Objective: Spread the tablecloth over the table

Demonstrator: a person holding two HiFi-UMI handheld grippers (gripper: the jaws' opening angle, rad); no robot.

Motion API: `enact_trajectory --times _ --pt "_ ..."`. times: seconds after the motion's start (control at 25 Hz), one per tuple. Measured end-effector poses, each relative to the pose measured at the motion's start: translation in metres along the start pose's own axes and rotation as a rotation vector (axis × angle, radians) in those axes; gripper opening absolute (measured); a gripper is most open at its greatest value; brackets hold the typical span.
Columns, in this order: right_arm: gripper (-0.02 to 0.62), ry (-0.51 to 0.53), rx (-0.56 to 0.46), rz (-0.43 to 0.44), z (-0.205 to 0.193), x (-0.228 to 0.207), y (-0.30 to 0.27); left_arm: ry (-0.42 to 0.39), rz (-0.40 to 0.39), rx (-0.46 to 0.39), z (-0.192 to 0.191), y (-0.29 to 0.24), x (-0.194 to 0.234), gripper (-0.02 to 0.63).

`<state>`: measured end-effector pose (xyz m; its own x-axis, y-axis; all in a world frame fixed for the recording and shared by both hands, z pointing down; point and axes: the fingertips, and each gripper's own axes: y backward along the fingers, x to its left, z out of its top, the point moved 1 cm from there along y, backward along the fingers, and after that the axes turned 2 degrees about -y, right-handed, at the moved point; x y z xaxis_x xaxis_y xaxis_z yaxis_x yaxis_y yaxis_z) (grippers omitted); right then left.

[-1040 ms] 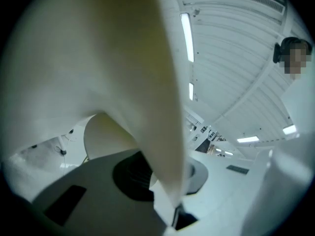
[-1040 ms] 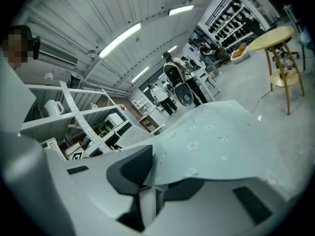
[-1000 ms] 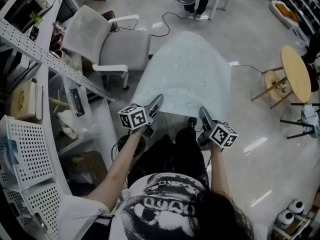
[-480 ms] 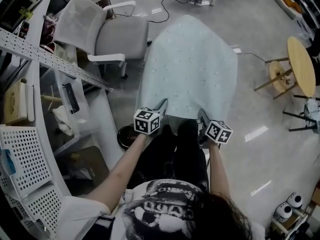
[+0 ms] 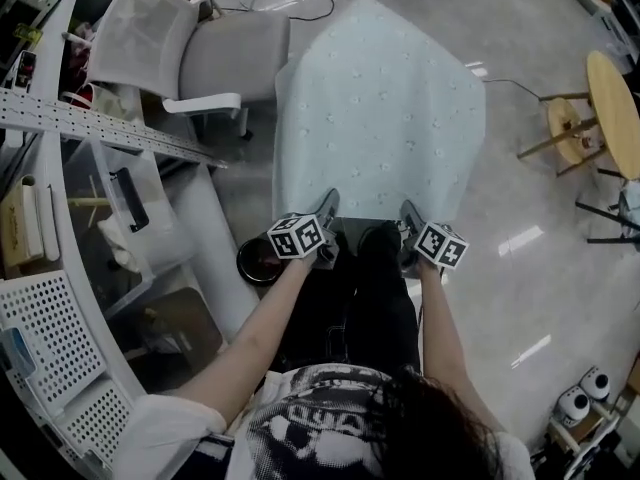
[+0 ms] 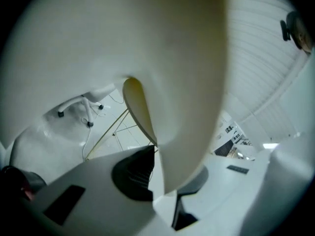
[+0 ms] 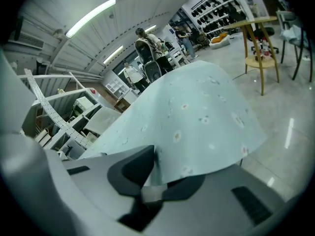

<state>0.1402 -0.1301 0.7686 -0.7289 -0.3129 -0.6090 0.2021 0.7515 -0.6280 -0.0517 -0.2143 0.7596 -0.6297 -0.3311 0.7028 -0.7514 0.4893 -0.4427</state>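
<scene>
Glossy pale floor (image 5: 520,268) fills the room around the work area. Well beyond the left gripper's jaws, on their outer side, stands a grey office chair (image 5: 200,53). A perforated metal rack (image 5: 100,128) runs further out on that same side. Well clear of the right gripper's jaws, on their outer side, stands a round wooden table (image 5: 612,113) on thin legs.

The tablecloth (image 5: 380,108), pale blue-green with small flower prints, extends forward from both sets of jaws as one broad sheet. Its far end narrows to a rounded point. Its near edge runs between the two grippers. What lies beneath the sheet cannot be determined.

Left gripper (image 5: 325,208): the jaws are clamped on the near edge of the tablecloth. In the left gripper view the cloth (image 6: 147,48) rises from between the dark pads (image 6: 135,173) and covers most of the field above them.

Right gripper (image 5: 408,216): the jaws are clamped on the other near corner. In the right gripper view a folded corner of cloth (image 7: 192,117) sits between the pads (image 7: 133,173), pinched at the jaw root. These jaws have just been easing slightly apart, with the cloth between them.

Both grippers sit side by side, near each other, pointing forward and downward.
</scene>
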Motion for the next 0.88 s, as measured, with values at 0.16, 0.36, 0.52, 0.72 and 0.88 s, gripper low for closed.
enact_trajectory --times 0.16,0.36,0.52,0.72,0.88 --pt "0.098 0.012 0.015 -0.024 -0.004 -0.008 0.003 -0.017 -0.018 0.109 -0.020 0.001 0.007 0.160" --pt "0.115 0.070 0.065 -0.048 -0.018 -0.010 0.026 -0.132 -0.047 0.232 -0.038 0.021 0.004 0.172" --pt "0.115 0.113 0.076 -0.050 -0.023 -0.005 0.049 -0.194 -0.063 0.263 -0.041 0.040 -0.004 0.170" --pt "0.109 0.140 0.007 -0.023 -0.011 0.014 0.072 -0.262 -0.081 0.264 -0.036 0.062 -0.016 0.170" --pt "0.106 0.152 -0.062 0.008 0.009 0.032 0.086 -0.266 -0.098 0.209 -0.024 0.075 -0.029 0.169"
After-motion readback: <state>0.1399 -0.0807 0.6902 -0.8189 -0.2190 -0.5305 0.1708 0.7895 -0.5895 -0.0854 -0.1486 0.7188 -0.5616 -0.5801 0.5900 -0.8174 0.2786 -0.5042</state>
